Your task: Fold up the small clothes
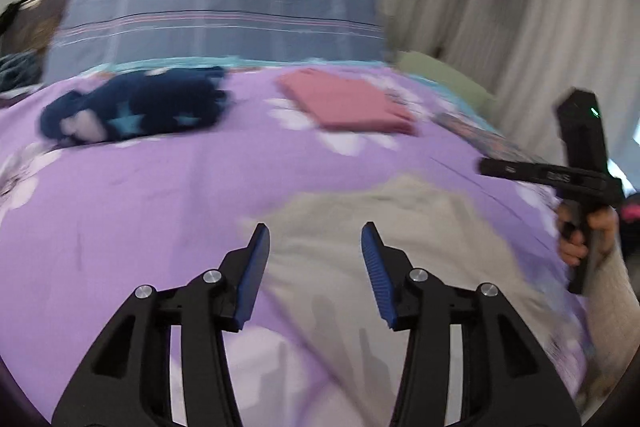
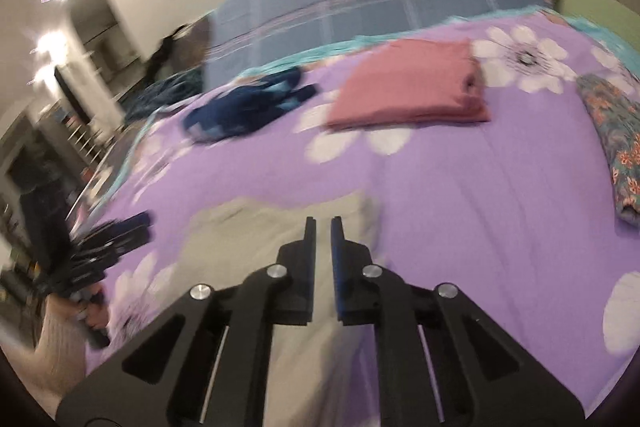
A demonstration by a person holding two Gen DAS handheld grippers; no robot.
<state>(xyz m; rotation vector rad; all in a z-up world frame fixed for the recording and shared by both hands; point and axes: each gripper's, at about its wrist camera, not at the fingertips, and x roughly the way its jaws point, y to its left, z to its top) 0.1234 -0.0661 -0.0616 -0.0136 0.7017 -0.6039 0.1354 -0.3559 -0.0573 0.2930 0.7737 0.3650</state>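
Currently, both tools are hovering over a beige garment [image 1: 400, 267] lying spread on the bed [image 1: 140, 207] with its purple flowered cover. The left hand-held gripper [image 1: 316, 251] is standing with its blue pads parted to a moderate width and nothing between them — the cloth is lying below, not pinched. The right hand-held gripper [image 2: 322, 231] is standing nearly closed, a thin slit between the pads; no cloth is visibly caught there, though blur is limiting certainty.

Progress, as far as can be judged:
- A pink garment [image 2: 412, 87] is lying neatly folded farther up the bed — that item is looking finished.
- A floral garment [image 2: 616, 147] is resting at the right edge, apparently folded too.
- A dark blue garment [image 1: 132, 107] is lying crumpled, awaiting folding.
- The beige piece is appearing mid-fold or barely started.
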